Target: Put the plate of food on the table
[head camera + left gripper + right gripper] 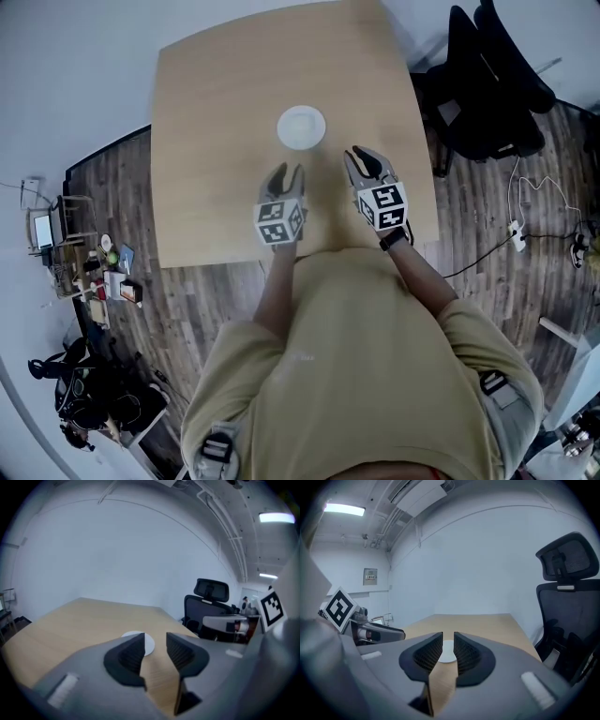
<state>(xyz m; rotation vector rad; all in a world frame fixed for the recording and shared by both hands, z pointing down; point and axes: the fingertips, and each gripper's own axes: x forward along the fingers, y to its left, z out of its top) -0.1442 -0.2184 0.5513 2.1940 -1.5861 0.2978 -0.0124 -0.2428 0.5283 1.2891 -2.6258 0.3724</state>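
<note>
Left gripper (154, 640): jaws apart with a clear gap, nothing between the pads; only tabletop and the plate's edge show through the gap
Right gripper (448, 637): jaws parted by a narrower gap, also gripping nothing; the plate shows beyond the gap, not in it
Why held so: both grippers hang side by side above the near part of the table, aimed at the plate and apart from it, which reads as hands let go of a thing set down
Plate (301, 127): flat on the table (225, 84), near the middle of its width, just beyond both sets of jaws and touched by neither
Plate contents: it looks plain white and bare, though it is small and washed out in every view, so thin or pale food cannot be ruled out
Task judgement: the plate stands on the table, so the placing looks done
Table otherwise: bare wood around the plate
Surroundings: black office chair (487, 84) beside the table's right edge; cluttered shelf (66, 248) on the floor at the left
</note>
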